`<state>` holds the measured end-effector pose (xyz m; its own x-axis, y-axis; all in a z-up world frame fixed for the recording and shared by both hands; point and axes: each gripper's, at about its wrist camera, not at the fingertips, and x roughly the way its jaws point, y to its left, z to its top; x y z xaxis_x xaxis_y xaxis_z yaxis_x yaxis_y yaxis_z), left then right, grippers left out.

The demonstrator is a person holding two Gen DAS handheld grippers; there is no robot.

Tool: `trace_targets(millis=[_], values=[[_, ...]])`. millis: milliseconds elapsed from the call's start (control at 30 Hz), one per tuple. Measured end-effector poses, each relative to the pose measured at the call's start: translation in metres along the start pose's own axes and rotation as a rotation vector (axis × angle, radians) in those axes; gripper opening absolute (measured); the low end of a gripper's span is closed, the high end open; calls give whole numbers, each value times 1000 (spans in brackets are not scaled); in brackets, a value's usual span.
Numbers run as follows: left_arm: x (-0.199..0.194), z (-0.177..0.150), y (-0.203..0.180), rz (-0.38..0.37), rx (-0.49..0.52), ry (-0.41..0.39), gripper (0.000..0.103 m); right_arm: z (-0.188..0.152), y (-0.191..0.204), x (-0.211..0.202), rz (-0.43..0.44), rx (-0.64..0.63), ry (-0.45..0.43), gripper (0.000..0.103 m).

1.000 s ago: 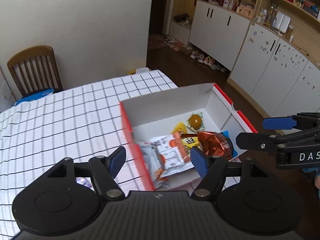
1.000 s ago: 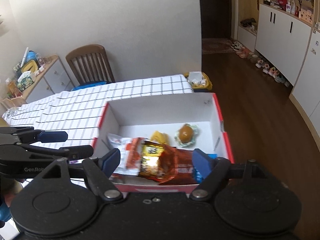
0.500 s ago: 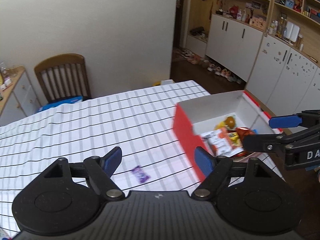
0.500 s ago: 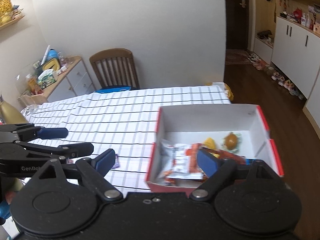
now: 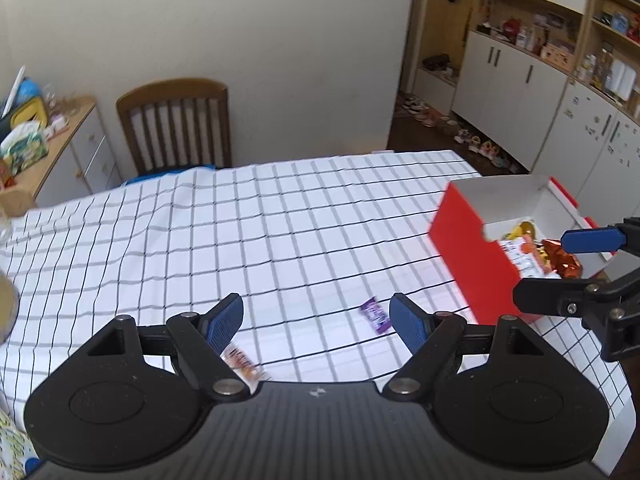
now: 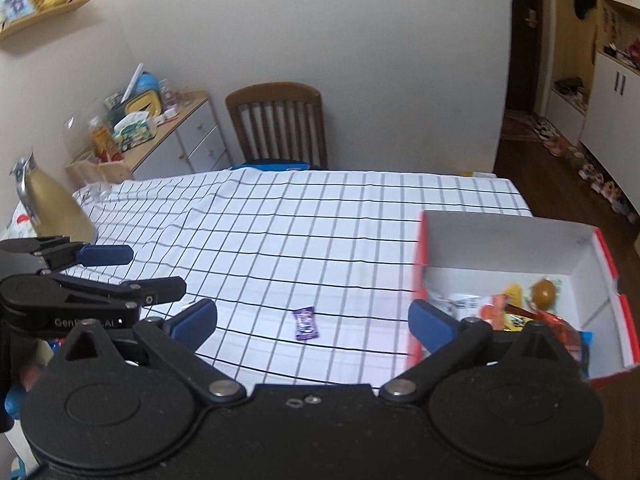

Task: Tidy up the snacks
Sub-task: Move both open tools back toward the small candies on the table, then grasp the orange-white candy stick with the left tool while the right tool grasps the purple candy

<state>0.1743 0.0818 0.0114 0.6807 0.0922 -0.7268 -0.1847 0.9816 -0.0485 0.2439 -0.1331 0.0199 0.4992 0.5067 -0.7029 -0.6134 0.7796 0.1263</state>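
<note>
A small purple candy wrapper (image 5: 375, 314) lies on the checked tablecloth (image 5: 248, 224), just left of my left gripper's right fingertip. My left gripper (image 5: 316, 320) is open and holds nothing. An orange-white wrapper (image 5: 242, 362) lies partly under its left finger. The red box with white inside (image 5: 468, 248) stands at the table's right end with several snack packets in it. In the right wrist view the purple candy wrapper (image 6: 306, 322) sits between the jaws of my right gripper (image 6: 312, 318), which are opening wide and grip nothing. The red box (image 6: 516, 236) is to its right.
A wooden chair (image 6: 276, 120) stands at the table's far side by the wall. A low cabinet (image 6: 176, 136) with clutter stands at the far left. A gold-coloured object (image 6: 52, 204) is at the table's left edge. White cupboards (image 5: 520, 92) and shoes line the right.
Both grippers have swung left, away from the box and over the tablecloth. The box went from below them to the right side, and the purple candy came into view. The right jaws have spread wider.
</note>
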Motion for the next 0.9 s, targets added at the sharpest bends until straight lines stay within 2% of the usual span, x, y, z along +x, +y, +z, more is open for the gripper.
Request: trace_targets(millis=[267, 567, 900], values=[[24, -24, 45, 50, -137, 31, 80, -9, 18, 39, 12, -23, 31, 103], [63, -50, 65, 102, -203, 97, 80, -20, 22, 91, -1, -29, 84, 102], [105, -67, 85, 113, -312, 197, 80, -32, 19, 137, -19, -43, 167, 91]])
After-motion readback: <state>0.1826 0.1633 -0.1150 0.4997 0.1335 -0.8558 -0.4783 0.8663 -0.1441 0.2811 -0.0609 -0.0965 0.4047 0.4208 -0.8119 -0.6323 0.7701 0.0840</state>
